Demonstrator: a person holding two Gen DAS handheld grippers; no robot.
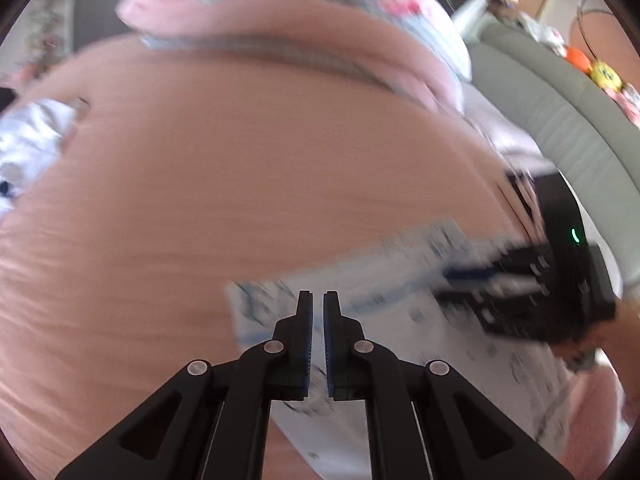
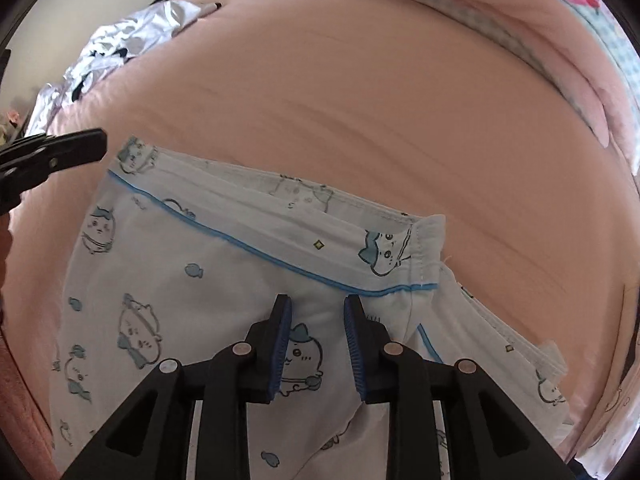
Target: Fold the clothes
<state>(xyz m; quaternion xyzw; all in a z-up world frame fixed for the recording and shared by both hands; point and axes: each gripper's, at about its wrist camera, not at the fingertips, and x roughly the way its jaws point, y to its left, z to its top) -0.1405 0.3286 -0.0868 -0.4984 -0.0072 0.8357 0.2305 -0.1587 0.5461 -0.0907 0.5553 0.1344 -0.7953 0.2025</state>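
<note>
A white garment (image 2: 192,280) printed with small cartoon animals and edged in blue piping lies spread on the pink bedsheet (image 2: 360,100). My right gripper (image 2: 318,304) is open just above it, pointing down at the cloth below the piped hem; the pads do not press on anything. My left gripper (image 2: 86,146) is beside the garment's far left corner, apart from it. In the blurred left wrist view my left gripper (image 1: 316,300) is shut with nothing between its pads, the garment (image 1: 380,312) lies beneath it, and my right gripper (image 1: 456,276) reaches in from the right.
A heap of white and dark clothes (image 2: 116,44) lies at the bed's far left. A pink and blue checked quilt (image 1: 300,12) is bunched along the far side. A grey padded edge (image 1: 560,128) with small toys (image 1: 600,74) runs along the right.
</note>
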